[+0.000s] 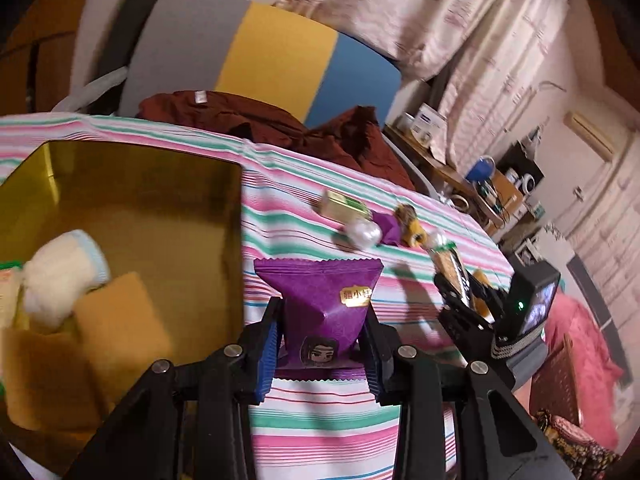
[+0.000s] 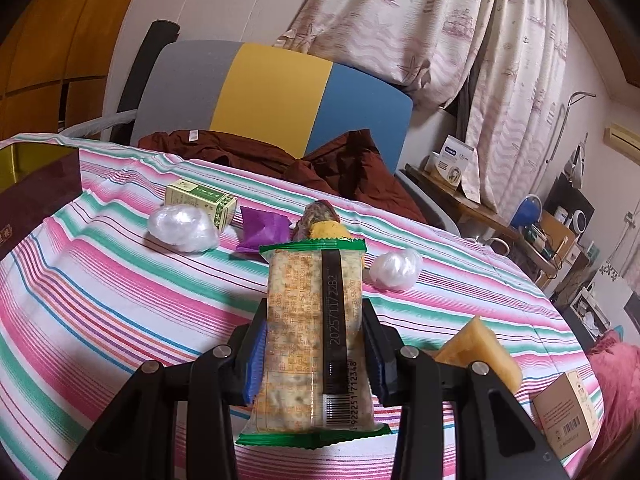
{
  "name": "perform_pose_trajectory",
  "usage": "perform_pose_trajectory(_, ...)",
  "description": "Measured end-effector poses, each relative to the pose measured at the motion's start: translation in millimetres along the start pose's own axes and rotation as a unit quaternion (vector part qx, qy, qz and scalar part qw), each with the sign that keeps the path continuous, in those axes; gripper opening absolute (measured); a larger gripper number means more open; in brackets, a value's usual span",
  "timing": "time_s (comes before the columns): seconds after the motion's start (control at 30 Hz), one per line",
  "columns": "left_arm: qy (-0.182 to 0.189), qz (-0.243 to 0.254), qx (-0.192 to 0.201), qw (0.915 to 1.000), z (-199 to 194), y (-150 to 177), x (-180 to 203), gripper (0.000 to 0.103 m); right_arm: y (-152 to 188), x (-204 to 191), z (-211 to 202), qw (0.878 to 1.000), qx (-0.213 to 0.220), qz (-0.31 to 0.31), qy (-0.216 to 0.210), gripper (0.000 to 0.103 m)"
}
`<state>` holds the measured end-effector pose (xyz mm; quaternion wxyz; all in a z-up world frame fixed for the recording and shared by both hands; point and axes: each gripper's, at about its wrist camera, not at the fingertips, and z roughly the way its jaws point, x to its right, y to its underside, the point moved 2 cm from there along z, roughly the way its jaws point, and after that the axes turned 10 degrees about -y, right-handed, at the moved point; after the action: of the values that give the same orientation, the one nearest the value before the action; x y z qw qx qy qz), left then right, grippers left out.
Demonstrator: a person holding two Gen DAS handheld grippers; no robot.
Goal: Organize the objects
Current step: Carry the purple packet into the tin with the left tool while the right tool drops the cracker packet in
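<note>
My left gripper (image 1: 322, 344) is shut on a purple snack packet (image 1: 324, 304), held just right of an open gold tin (image 1: 224, 216). The tin holds a yellow sponge (image 1: 120, 320) and a white rolled cloth (image 1: 64, 276). My right gripper (image 2: 314, 356) is shut on a green-edged cracker packet (image 2: 316, 336) above the striped tablecloth (image 2: 100, 300); it also shows in the left wrist view (image 1: 460, 292). On the cloth lie a green box (image 2: 200, 200), two white plastic bundles (image 2: 182, 228) (image 2: 396, 268), a second purple packet (image 2: 262, 232) and a yellow-brown roll (image 2: 320, 220).
A yellow sponge block (image 2: 480, 348) and a brown carton (image 2: 568, 408) lie at the table's right edge. A dark red garment (image 2: 280, 160) and a grey-yellow-blue chair back (image 2: 272, 96) stand behind the table. A cluttered shelf (image 2: 520, 232) is at right.
</note>
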<state>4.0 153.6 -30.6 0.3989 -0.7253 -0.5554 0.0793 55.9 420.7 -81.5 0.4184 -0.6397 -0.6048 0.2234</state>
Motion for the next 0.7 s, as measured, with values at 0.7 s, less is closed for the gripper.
perform_pose_trajectory(0.7,-0.113,-0.135,-0.011,0.9843,-11.4,-51.5,-174.8,0.037,-40.2,-80.1,-73.0,0.976,0.028,0.089,-0.196,0.041)
